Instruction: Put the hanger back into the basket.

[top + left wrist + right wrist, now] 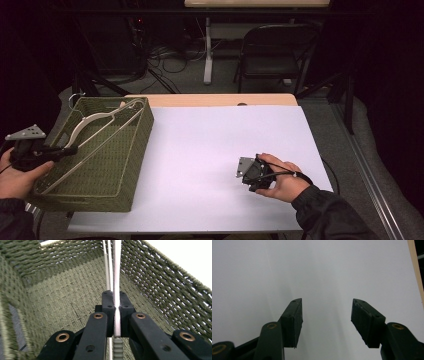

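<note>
A green woven basket (131, 150) stands at the table's left edge with a pale clothes hanger (95, 122) lying across its top. My left gripper (70, 150) reaches in from the basket's left rim and is shut on the hanger's bottom bar. In the left gripper view the white bar of the hanger (116, 277) is pinched between the jaws of my left gripper (117, 312), above the basket floor (67, 297). My right gripper (248, 172) rests on the white table (220, 135) at the right, held by a hand. In the right gripper view my right gripper (326, 317) stands open with nothing between its jaws.
The white sheet covers most of the table, with a wooden strip (210, 100) at the far edge. A black folding chair (275, 50) and cables (170, 57) stand on the floor beyond the table. The hanger's metal hook (75, 98) pokes over the basket's far left corner.
</note>
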Demonstrator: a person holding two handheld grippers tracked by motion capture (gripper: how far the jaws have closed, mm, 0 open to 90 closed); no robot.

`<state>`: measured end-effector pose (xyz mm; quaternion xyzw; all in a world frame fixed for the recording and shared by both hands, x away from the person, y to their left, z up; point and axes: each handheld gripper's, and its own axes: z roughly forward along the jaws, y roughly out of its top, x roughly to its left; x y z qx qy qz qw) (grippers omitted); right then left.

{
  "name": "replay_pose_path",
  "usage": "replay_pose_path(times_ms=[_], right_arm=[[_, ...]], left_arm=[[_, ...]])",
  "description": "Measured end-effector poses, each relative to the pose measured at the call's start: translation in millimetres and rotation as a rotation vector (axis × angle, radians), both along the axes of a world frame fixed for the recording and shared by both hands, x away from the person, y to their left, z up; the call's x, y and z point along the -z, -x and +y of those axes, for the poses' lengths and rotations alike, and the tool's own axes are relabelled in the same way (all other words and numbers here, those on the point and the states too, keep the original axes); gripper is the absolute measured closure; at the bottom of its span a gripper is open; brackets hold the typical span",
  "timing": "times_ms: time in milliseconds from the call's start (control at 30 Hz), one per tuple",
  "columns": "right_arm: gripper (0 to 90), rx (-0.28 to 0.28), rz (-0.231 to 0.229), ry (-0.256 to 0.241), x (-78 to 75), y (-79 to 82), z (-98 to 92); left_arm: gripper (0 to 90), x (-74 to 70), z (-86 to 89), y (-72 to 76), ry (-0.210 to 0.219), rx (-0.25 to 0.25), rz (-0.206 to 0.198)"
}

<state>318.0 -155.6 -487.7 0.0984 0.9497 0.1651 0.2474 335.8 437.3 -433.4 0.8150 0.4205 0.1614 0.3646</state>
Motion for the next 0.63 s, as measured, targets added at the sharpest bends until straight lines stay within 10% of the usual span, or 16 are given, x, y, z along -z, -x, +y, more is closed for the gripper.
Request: replay_pose_path(times_ms=[233,433,633], right_arm=[[42.4,-0.002,0.007,0.004,2.6,-0.5,3.2],[42.3,0.008,0.008,0.007,4.1,1.2,2.2],[41.7,0.014,0.0,-0.02,2.0,7.4,-3.6]], left_arm=[[84.3,23.0,-16.1,-5.0,-0.199,0.03,0.057],[58.9,6.8,-28.0,7.4,-0.142,0.073,0.01],[43.7,-13.6,-38.6,33.9,-0.115,0.003,-0.097]])
